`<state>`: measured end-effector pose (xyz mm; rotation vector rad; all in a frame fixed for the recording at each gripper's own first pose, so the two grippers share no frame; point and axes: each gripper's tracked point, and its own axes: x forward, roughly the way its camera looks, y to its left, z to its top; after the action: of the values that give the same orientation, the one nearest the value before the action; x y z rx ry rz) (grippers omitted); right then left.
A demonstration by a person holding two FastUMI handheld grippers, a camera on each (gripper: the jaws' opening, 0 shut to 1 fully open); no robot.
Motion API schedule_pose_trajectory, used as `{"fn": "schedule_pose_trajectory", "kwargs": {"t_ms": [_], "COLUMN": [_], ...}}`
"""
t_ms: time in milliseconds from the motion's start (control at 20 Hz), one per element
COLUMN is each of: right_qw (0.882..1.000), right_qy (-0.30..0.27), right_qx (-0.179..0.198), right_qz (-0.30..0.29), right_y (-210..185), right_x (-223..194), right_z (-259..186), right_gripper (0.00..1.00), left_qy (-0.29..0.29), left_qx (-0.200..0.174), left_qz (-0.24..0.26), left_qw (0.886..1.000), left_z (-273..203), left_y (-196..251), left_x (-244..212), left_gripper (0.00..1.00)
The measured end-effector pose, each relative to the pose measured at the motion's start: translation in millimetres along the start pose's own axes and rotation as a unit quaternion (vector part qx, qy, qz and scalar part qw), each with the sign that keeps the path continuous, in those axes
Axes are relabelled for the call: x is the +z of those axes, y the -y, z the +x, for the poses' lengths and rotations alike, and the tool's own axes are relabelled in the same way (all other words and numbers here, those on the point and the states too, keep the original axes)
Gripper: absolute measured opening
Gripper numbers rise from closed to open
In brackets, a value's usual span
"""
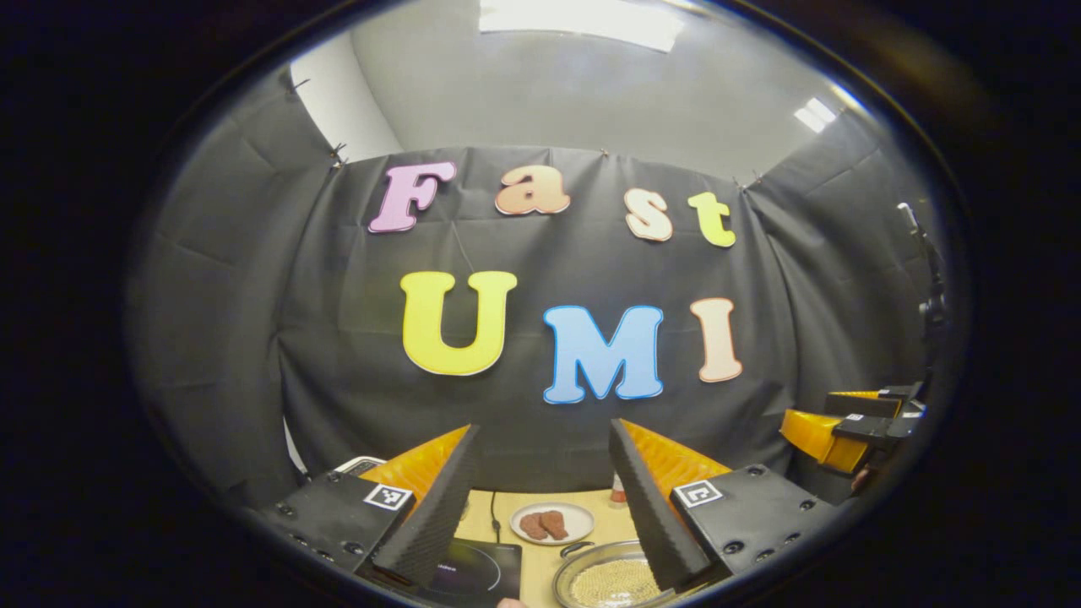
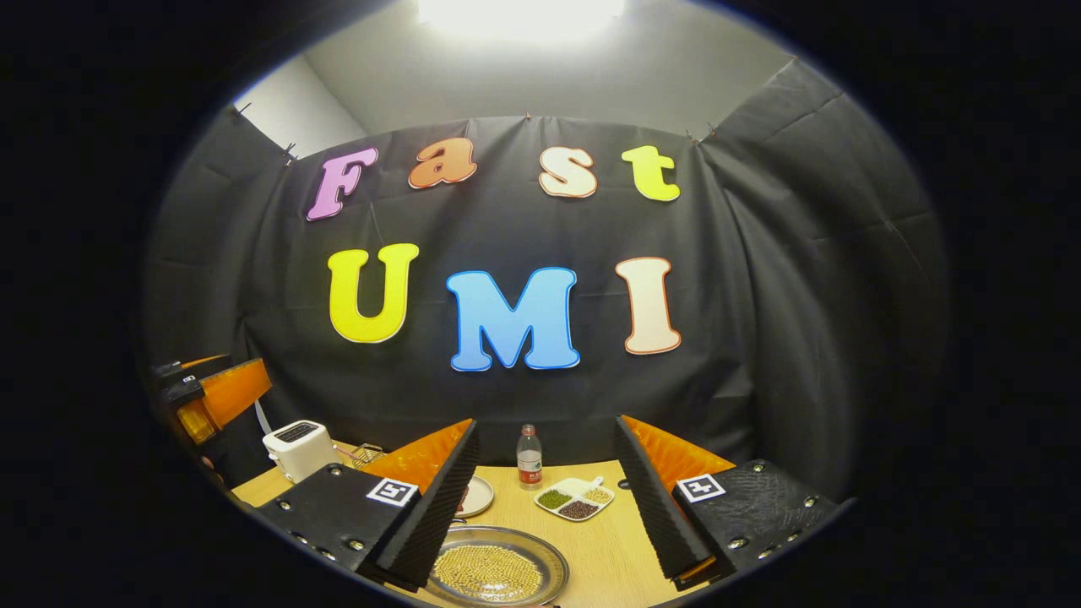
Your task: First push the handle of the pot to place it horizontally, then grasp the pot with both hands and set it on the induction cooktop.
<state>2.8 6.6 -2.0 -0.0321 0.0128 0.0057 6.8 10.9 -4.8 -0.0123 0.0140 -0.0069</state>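
In the left gripper view, the left gripper (image 1: 540, 498) holds its two black ribbed fingers (image 1: 439, 507) spread wide apart, released, with nothing between them. Both are raised above the wooden table (image 1: 540, 566). At six o'clock, low between the fingers, lies one pot (image 1: 612, 578), a shallow metal pan with a glass lid and pale beads inside; the right-hand finger covers part of its rim. At about seven o'clock from the pot sits one black induction cooktop (image 1: 477, 570), flat on the table, just beside the pot. Behind them, at twelve o'clock from the pot, stands one small plate (image 1: 551, 523) bearing two brown pieces of food. One cord (image 1: 495, 515) runs along the table toward the cooktop. At three o'clock the right gripper (image 1: 832, 426) hangs in the air, orange and black.

In the right gripper view, the right gripper (image 2: 545, 498) also has its two fingers parted, gripping nothing. The pot (image 2: 497, 570) lies at six o'clock, near the left-hand finger. Farther back stand one bottle (image 2: 529, 457), one divided dish (image 2: 576, 499) with three kinds of beans, one plate (image 2: 477, 496) and one white toaster (image 2: 297, 448) at about nine o'clock. The left gripper (image 2: 211, 397) hovers at nine o'clock; whether it is released cannot be told from here.
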Motion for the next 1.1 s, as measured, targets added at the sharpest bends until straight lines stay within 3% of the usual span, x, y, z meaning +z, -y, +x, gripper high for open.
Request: {"fn": "schedule_pose_trajectory", "kwargs": {"t_ms": [550, 850, 900, 1100], "right_qw": [0.999, 0.991, 0.988, 0.968], "right_qy": [-0.033, -0.124, -0.144, -0.235], "right_qx": [0.014, 0.049, 0.057, 0.089], "right_qz": [-0.009, -0.002, -0.002, -0.001], "right_y": [-7, -24, -27, -37], "right_x": [-30, -102, -116, -176], "right_z": [3, -4, -6, -18], "right_gripper": [0.96, 0.96, 0.96, 0.96], "left_qy": [-0.013, -0.025, -0.028, -0.039], "left_qx": [-0.002, 0.002, 0.003, 0.008], "left_qz": [0.007, 0.006, 0.006, 0.000], "left_qw": [1.000, 1.000, 1.000, 0.999], "left_z": [7, 7, 6, 4], "left_y": [-4, -8, -9, -13], "left_x": [-12, -25, -29, -39], "left_gripper": [0.99, 0.95, 0.99, 0.95]}}
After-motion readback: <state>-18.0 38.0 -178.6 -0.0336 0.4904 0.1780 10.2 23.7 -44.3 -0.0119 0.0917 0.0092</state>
